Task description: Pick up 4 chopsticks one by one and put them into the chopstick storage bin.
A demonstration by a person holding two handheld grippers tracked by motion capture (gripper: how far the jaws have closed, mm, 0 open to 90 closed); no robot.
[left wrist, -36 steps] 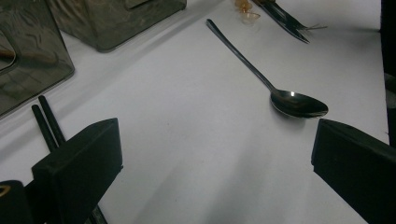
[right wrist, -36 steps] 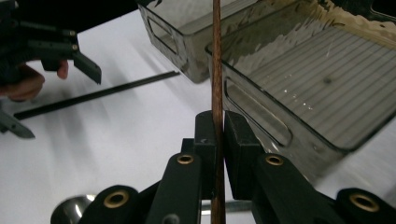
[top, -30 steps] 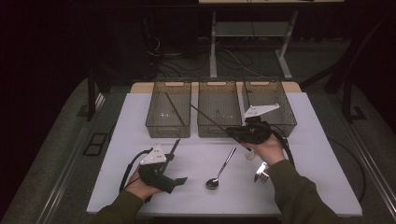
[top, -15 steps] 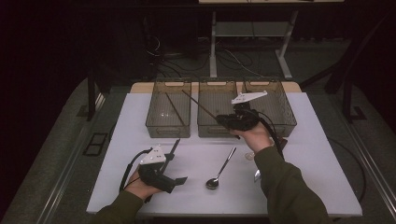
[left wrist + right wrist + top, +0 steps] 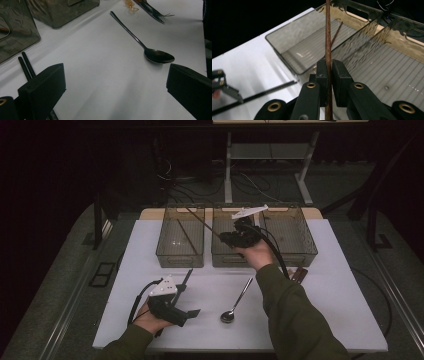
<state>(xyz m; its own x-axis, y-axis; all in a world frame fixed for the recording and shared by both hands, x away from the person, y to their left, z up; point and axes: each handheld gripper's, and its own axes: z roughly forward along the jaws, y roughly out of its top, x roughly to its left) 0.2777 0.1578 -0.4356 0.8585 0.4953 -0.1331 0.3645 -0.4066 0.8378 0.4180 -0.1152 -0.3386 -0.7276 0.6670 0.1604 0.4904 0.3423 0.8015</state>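
Overhead, right claw (image 5: 329, 72) clamps brown chopstick (image 5: 328, 37); no writing legible.

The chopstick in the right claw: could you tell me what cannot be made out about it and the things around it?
- Chopstick: both ends cut off by the top and bottom edges of the right claw view; in the high view too thin and dark to see where its tip ends.
- Fork: handle cut off by the top edge of the left claw view.
- Black chopsticks: lower part hidden behind the left claw's near pad.
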